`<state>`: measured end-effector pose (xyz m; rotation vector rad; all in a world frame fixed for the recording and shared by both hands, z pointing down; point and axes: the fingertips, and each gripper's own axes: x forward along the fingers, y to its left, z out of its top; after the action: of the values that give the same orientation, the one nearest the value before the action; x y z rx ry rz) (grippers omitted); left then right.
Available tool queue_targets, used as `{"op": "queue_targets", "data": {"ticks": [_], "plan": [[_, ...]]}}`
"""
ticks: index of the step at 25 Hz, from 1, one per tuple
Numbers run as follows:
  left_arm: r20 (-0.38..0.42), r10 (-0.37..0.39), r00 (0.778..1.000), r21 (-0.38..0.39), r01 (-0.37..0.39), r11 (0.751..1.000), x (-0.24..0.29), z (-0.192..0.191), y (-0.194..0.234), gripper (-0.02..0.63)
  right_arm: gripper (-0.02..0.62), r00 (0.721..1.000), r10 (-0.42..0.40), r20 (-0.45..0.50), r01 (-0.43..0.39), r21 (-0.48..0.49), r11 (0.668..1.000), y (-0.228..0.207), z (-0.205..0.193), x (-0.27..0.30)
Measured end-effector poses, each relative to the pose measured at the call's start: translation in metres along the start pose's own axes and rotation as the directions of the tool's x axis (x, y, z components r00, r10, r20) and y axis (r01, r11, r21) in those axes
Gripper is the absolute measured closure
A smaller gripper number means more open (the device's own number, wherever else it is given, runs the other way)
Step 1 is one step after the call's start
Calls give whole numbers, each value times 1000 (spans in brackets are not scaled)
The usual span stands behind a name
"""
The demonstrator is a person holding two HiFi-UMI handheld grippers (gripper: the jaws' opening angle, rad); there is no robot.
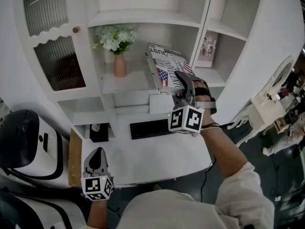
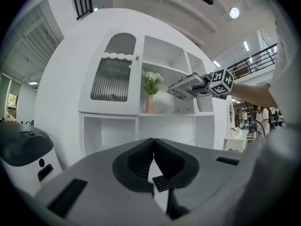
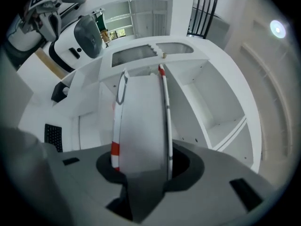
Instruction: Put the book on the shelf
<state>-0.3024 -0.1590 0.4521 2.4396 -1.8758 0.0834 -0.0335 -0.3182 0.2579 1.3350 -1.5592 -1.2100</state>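
Head view: right claw (image 1: 181, 80) pinches the thick newsprint-and-flag-cover book (image 1: 166, 63), tilted before the white shelf unit (image 1: 143, 18). Left claw (image 1: 97, 152) pressed together, empty, over white surface (image 1: 157, 156).

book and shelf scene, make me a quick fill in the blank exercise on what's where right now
1. The right claw is shut on the book, while the left claw is shut on ____.
2. In the head view, the vase stands to the ____ of the book.
3. The vase holds ____ flowers.

Missing words: nothing; left; white
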Motion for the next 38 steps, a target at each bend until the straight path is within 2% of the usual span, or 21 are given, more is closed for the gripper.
{"op": "queue_targets", "data": {"ticks": [6,14,26,38], "plan": [[-5,2,1000,-2,-2,1000,9,-3,6,600,428,998,45,-46,-50,-110,993,19,-10,38],[-23,11,1000,-16,-12,1000,17,-9,6,601,428,990,107,-88,-121,-173,977,36,-24,75],[-55,45,998,-34,-46,998,27,-21,15,600,428,975,198,-104,-216,-205,955,62,-26,117],[-87,71,994,-50,-75,996,39,-32,21,600,428,962,241,-131,-266,-232,936,91,-41,150]]}}
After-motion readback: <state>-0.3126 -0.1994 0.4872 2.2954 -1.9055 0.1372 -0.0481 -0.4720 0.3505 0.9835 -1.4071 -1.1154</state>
